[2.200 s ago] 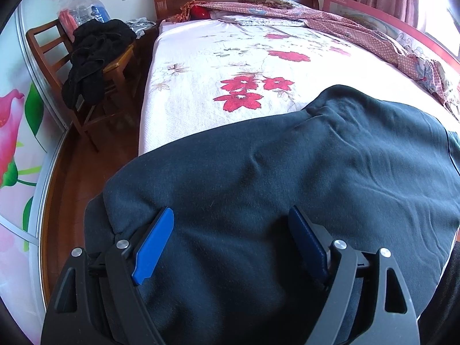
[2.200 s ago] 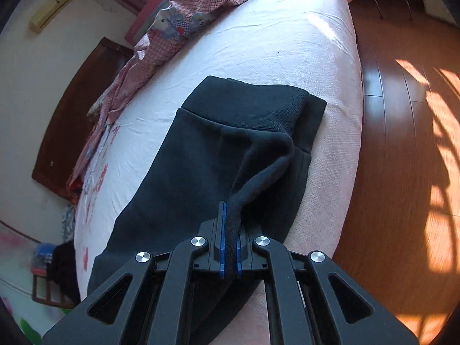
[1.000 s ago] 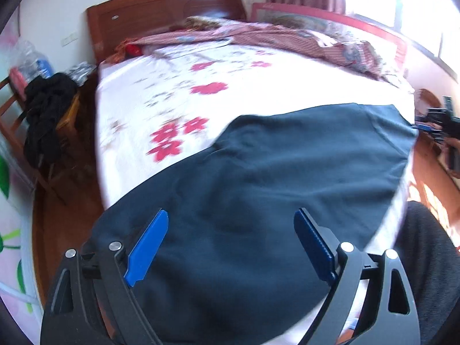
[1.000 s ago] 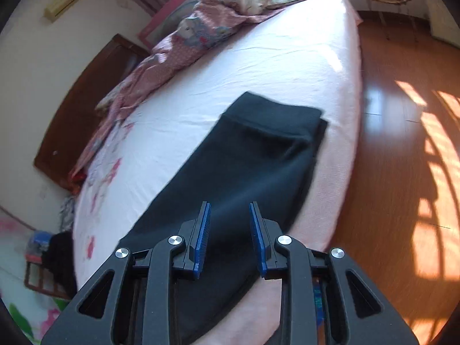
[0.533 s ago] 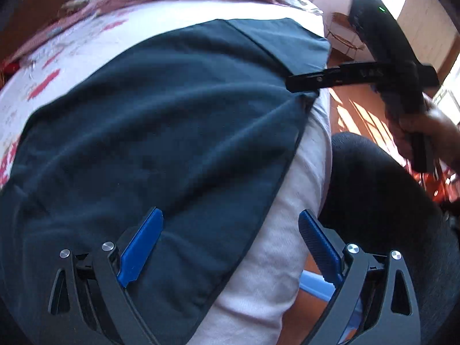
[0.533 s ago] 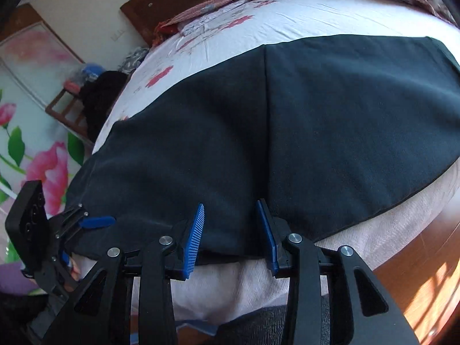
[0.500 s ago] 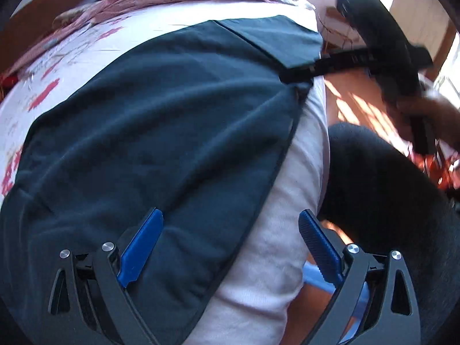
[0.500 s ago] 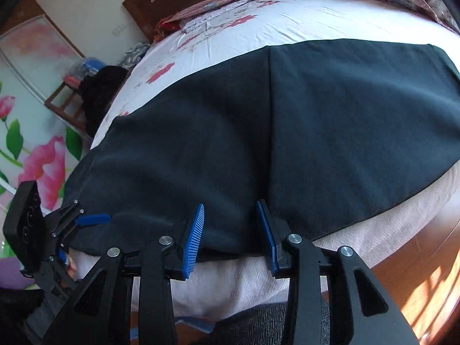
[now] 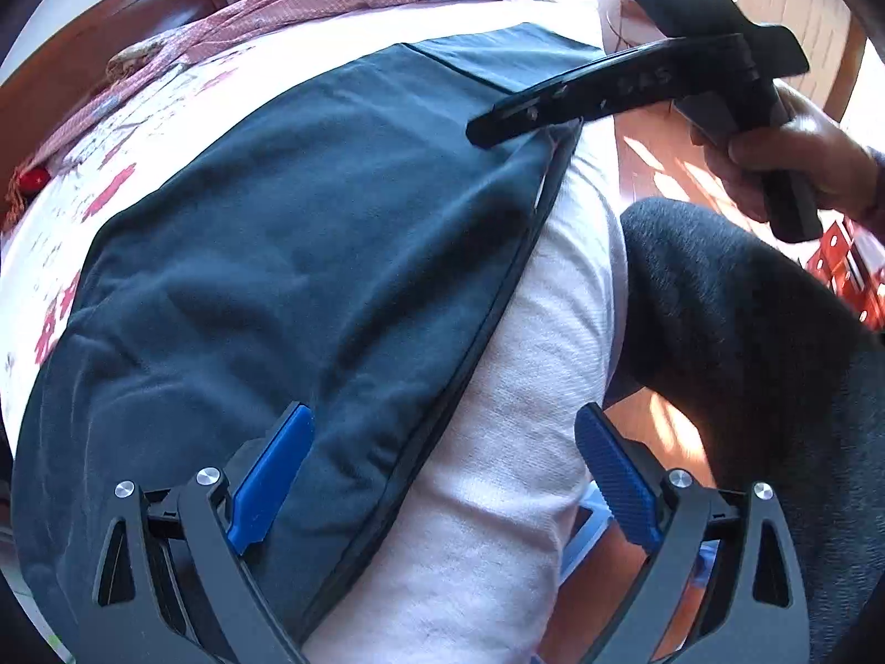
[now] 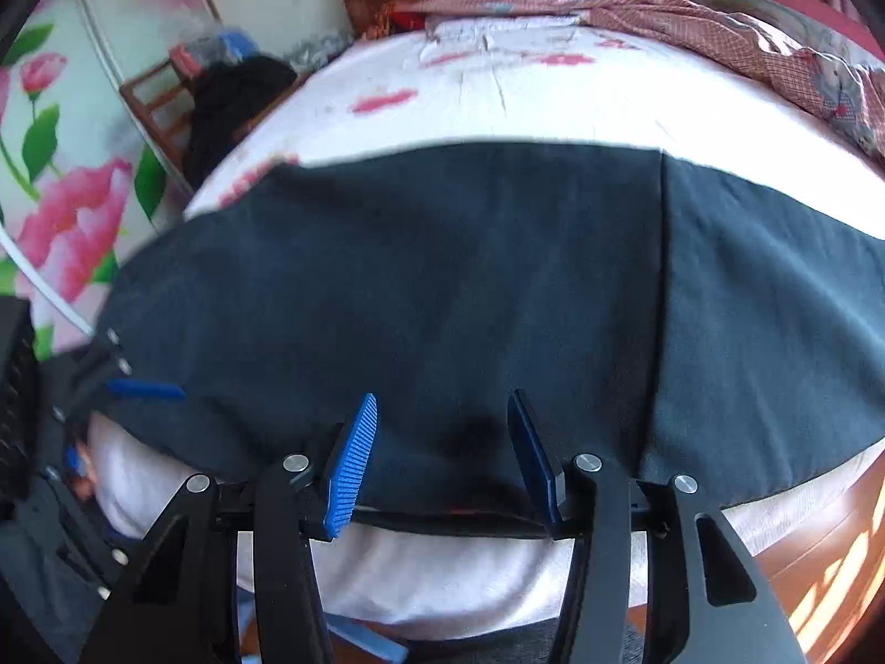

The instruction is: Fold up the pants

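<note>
White floral bed (image 10: 553, 105) carries one pair of dark pants (image 10: 470, 276), flat along its near edge, lightly creased. Two grippers: left gripper (image 9: 442, 465) fingers wide, right gripper (image 10: 442, 442) fingers moderately apart, holding nothing.

left tool (image 9: 442, 470): jaws wide apart | right tool (image 10: 442, 454): jaws parted

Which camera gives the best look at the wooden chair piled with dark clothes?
The right wrist view. The wooden chair stands beside the bed at upper left, dark clothes heaped on it, slightly blurred. The left wrist view does not show it at all.
</note>
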Demonstrator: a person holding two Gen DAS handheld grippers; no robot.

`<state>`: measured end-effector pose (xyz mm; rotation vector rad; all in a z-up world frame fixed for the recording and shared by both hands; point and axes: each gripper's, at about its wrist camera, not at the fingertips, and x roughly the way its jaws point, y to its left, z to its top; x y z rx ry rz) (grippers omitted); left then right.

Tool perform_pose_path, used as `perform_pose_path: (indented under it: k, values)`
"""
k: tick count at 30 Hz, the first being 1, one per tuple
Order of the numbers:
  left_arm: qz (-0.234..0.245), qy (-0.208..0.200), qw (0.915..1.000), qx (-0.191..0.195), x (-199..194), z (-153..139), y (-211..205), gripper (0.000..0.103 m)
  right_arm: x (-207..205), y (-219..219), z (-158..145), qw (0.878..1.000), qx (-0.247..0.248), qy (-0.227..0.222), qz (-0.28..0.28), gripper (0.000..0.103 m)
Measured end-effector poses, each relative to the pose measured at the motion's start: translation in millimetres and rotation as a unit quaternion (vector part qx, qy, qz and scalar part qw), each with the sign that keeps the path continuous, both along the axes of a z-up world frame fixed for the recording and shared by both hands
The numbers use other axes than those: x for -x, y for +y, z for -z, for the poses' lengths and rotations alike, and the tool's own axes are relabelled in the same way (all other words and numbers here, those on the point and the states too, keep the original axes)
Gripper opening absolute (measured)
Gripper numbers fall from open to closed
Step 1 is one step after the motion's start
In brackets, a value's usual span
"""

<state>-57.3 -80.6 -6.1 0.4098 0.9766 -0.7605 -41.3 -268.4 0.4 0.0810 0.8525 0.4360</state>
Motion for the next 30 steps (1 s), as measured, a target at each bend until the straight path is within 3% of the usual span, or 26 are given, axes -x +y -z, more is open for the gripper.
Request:
perform_pose_path:
  k: [2,4,5,6,8,10,12,14,16,19,20,22,24,26,28,30]
  values:
    - [-0.036,0.007,0.9992,0.02,-3,-7,15,0.096,3,31,6,0.997,0.058,0.025,-0.051,0.058]
    - [-0.071,0.009,0.9974,0.014,-8,-5,32,0.096,2,51,41,0.985,0.123,0.076,-0.09,0.062]
    - [-0.086,0.018,0.996,0.016,-8,-2,42,0.096,6,51,45,0.986,0.125,0.064,-0.09,0.062]
    - [-0.097,0.026,0.9947,0.023,-10,-1,50,0.096,5,47,38,0.99,0.099,0.065,-0.081,0.062]
    - [-0.11,0.027,0.9931,0.03,-11,-4,60,0.096,-1,14,17,0.996,-0.034,0.075,-0.041,0.062]
    - [-0.13,0.022,0.9909,0.03,-11,-11,65,0.096,-2,-37,4,0.986,-0.146,0.072,0.033,0.063]
    - [-0.158,0.021,0.9862,0.045,-12,-19,70,0.096,0,-103,14,0.96,-0.228,0.086,0.135,0.066]
    - [-0.182,0.022,0.9805,0.071,-14,-27,73,0.097,12,-179,35,0.912,-0.302,0.098,0.26,0.066]
    - [-0.198,0.024,0.9754,0.093,-14,-33,73,0.1,31,-244,51,0.859,-0.339,0.084,0.374,0.066]
    - [-0.205,0.036,0.9713,0.115,-13,-36,68,0.1,48,-308,63,0.797,-0.378,0.052,0.468,0.066]
    - [-0.208,0.041,0.9704,0.116,-13,-35,66,0.1,47,-321,67,0.784,-0.391,0.042,0.481,0.066]
    - [-0.213,0.055,0.9682,0.119,-10,-30,62,0.1,48,-345,71,0.761,-0.388,0.03,0.52,0.066]
    - [-0.218,0.076,0.9662,0.116,-7,-24,59,0.1,43,-357,75,0.748,-0.4,0.016,0.53,0.066]
    - [-0.221,0.083,0.9657,0.108,-5,-21,57,0.1,31,-351,73,0.748,-0.395,0.01,0.533,0.066]
    - [-0.224,0.081,0.9653,0.107,-4,-23,57,0.1,20,-355,76,0.744,-0.401,0.012,0.535,0.059]
    - [-0.228,0.083,0.964,0.108,-6,-23,58,0.101,16,-381,81,0.741,-0.404,0.017,0.537,0.059]
